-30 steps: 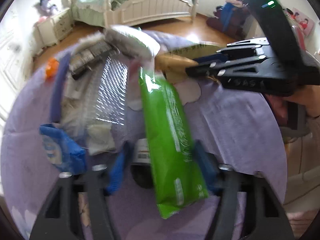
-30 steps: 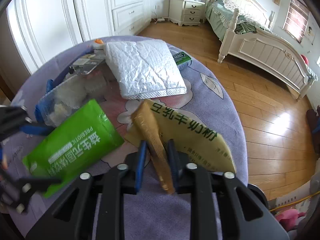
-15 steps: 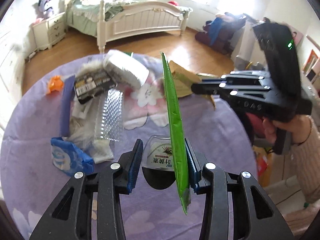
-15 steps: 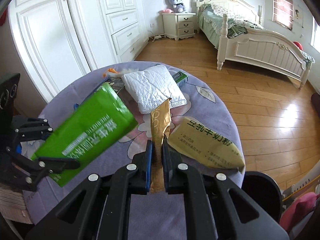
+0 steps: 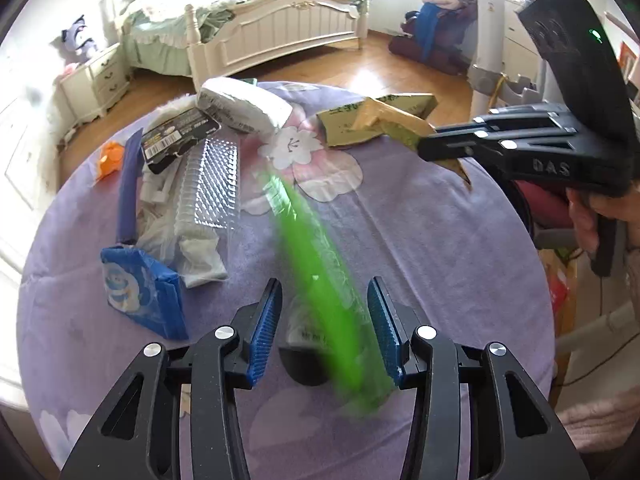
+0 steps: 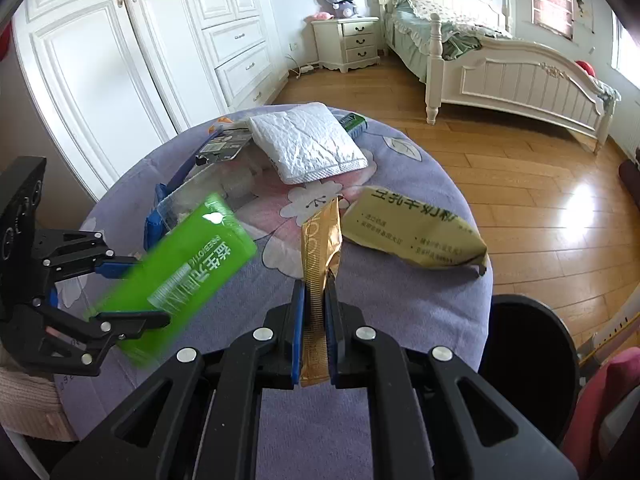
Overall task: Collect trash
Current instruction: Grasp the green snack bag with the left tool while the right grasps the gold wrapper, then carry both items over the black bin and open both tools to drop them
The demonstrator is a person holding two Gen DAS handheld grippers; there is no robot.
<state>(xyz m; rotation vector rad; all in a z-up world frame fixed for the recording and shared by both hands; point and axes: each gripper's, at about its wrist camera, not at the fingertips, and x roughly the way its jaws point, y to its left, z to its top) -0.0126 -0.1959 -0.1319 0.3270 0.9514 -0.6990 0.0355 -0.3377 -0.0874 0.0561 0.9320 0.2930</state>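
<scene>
Lying between parted left gripper (image 5: 323, 330) fingers (image 5: 265, 322), green packet (image 5: 316, 276).

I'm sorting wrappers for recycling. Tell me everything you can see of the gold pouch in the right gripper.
The gold pouch is a crumpled, glossy, foil-like bag, olive-gold with dark printed characters. Its ribbed seal edge stands upright, pinched in the shut right gripper. The body trails rightward over the purple tablecloth; whether it rests there I cannot tell.

Two grippers (image 5: 324, 328) (image 6: 314, 320) — one green packet (image 6: 188, 268), one gold wrapper (image 6: 320, 248), one white mailer (image 6: 308, 146)
</scene>
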